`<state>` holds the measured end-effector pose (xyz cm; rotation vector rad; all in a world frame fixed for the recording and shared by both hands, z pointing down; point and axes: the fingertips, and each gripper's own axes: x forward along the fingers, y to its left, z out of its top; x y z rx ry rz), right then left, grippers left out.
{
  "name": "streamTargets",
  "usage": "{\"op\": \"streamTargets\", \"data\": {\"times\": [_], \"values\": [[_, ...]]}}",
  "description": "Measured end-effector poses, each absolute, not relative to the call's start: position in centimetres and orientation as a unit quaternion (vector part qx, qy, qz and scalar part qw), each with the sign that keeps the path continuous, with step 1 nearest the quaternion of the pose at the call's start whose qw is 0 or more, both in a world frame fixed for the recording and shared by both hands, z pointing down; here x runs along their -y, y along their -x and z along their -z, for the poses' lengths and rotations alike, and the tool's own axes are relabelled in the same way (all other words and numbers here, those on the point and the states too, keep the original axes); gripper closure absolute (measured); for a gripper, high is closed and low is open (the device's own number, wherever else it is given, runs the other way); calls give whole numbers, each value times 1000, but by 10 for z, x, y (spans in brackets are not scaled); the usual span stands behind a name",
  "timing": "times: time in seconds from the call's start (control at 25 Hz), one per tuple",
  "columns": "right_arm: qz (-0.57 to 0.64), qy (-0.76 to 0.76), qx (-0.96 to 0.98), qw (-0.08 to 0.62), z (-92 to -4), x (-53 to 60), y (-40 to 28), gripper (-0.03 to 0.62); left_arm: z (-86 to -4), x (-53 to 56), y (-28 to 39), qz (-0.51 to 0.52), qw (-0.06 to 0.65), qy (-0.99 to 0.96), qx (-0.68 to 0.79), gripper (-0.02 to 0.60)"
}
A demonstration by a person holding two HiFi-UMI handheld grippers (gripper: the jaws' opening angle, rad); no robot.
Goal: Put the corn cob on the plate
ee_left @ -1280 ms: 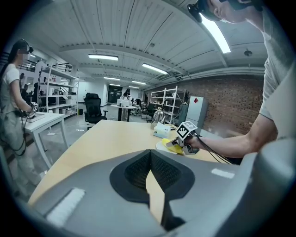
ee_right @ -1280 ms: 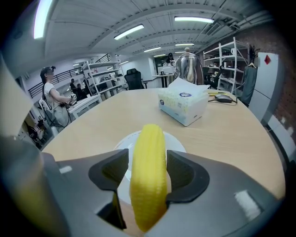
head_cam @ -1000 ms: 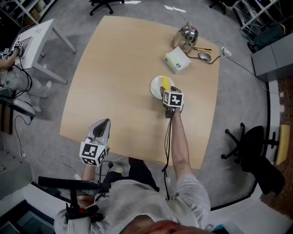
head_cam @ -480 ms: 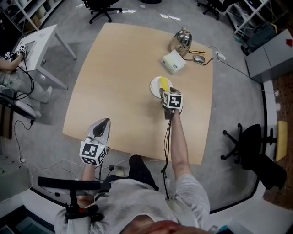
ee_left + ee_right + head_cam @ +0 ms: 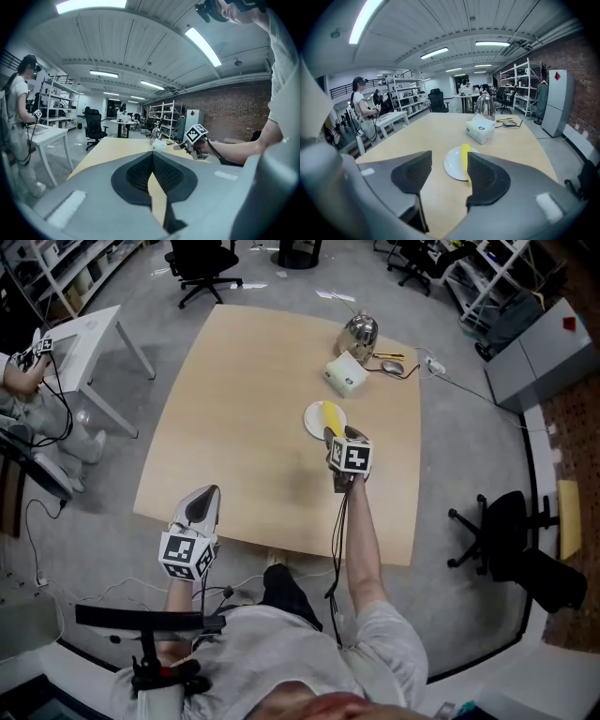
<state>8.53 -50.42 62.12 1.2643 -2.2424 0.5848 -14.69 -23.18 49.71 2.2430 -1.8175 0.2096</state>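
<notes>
Most of the table (image 5: 253, 399) was bare wood. At its far end stood a shiny kettle (image 5: 357, 334), with a pale tissue box (image 5: 345, 377) just in front of it. A mouse (image 5: 392, 367) and a yellow pencil (image 5: 387, 355) lay off to the right of them. The box was the nearest of these to the plate (image 5: 319, 418), though not touching it. Office chairs (image 5: 202, 259) stood about the grey floor, and another person (image 5: 360, 110) stood by a white desk (image 5: 80, 329) on the left. Nothing stood on the stretch of table between the plate and the person holding the grippers.

The right gripper (image 5: 449, 159) hung over the table on the near side of the plate, tilted down towards it. Its jaws were wide apart and closing with nothing between them, and plate and cob showed beyond the gap. The left gripper (image 5: 152, 159) was held over the near left edge of the table, well apart from the plate. Its jaws met at the tips and gripped nothing.

The cob (image 5: 465, 161) lay on the plate, a slim, plain yellow length pointing away from the person. It rested on the right half of the round white plate, with its near end reaching the rim. I could not make out its kernels.
</notes>
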Motion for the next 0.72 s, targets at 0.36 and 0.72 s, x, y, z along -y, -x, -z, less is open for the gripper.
{"op": "streamTargets", "data": {"times": [0.36, 0.72], "values": [[-195, -480, 827, 218, -575, 450, -90, 352, -472, 204, 150, -54, 107, -780, 615, 561], [-178, -493, 832, 179, -536, 394, -98, 353, -455, 178, 145, -42, 95, -793, 601, 561]]}}
